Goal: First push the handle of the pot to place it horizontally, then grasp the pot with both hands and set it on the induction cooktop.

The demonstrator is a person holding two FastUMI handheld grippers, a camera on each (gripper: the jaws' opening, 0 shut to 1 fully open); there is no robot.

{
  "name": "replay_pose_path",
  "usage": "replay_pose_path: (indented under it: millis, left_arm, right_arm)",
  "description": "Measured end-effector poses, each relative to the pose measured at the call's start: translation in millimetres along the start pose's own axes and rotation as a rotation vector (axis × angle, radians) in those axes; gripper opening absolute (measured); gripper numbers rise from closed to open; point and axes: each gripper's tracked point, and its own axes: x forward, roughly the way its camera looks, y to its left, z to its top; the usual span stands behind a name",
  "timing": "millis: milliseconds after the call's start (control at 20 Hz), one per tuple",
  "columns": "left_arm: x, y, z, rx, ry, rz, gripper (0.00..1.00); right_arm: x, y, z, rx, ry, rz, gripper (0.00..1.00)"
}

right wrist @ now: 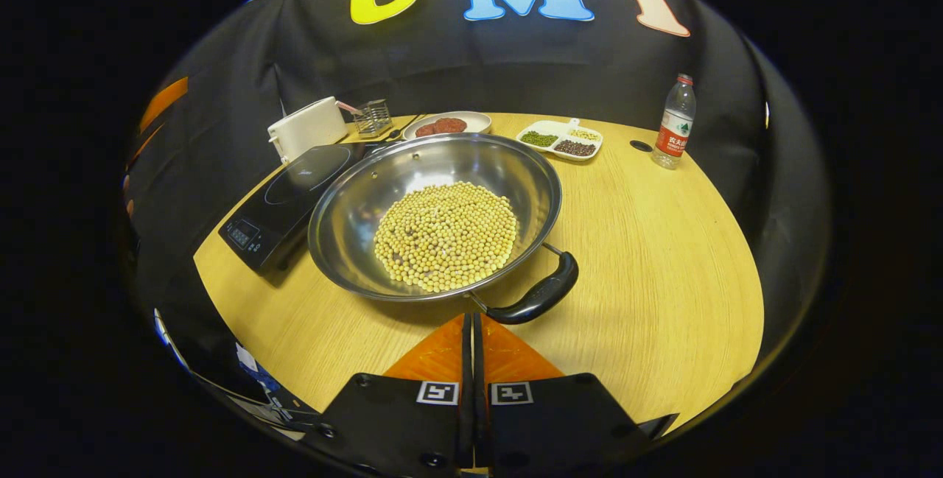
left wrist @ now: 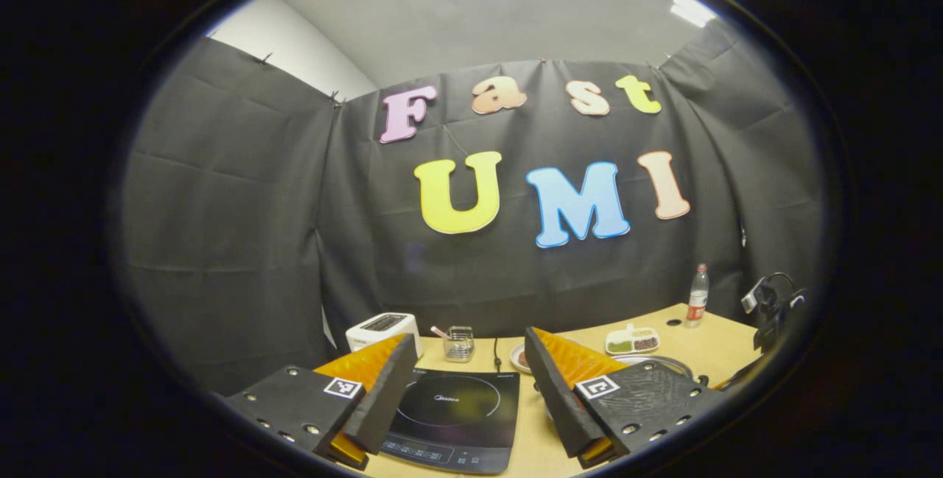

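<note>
Your right gripper [right wrist: 472,323] has its 2 fingers pressed together with nothing between them, tips just short of the pot handle [right wrist: 536,295] and not clearly touching it. That handle sticks out from the pot [right wrist: 435,213] toward you, at the pot's near right rim, angled rather than level. The pot sits on the table [right wrist: 648,257], touching or just beside the induction cooktop [right wrist: 284,205] on its left, and holds a heap of soybeans [right wrist: 446,235].

Your left gripper [left wrist: 465,382] is spread wide, holding nothing, hanging over the cooktop [left wrist: 457,408], with the toaster [left wrist: 381,329] beyond it.

Judged step: the push on the handle, not yet made.

Risks from here:
- Closed tips give a narrow contact point; push off-centre and they may slide off the rounded handle.
- Push too hard and the whole pot may spin or skid into the cooktop rather than turn neatly.
- A jolt could throw beans over the shallow rim.
- Plate of meat [right wrist: 446,124] and divided dish [right wrist: 561,139] lie just behind the pot; a skid could knock them.
</note>
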Motion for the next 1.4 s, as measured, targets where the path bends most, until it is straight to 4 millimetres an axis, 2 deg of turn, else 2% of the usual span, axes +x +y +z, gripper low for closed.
replay_pose_path:
  millis: [450,700,1300,1400]
  left_arm:
    - [13.3,-13.3,-4.8,0.005,0.009,0.010,0.89]
    - [21.7,-19.2,-11.6,0.004,0.022,0.023,0.89]
    - [32.4,-27.5,-25.0,0.006,0.051,0.063,0.89]
    - [33.7,-30.0,-28.3,0.006,0.059,0.063,0.89]
  right_arm:
    - [9.3,-34.5,14.5,0.022,-0.007,-0.032,0.00]
    - [17.5,-51.9,25.2,0.017,-0.009,-0.042,0.02]
    - [34.7,-83.9,46.5,0.005,-0.019,-0.055,0.00]
    - [37.3,-88.2,49.9,0.005,-0.022,-0.057,0.02]
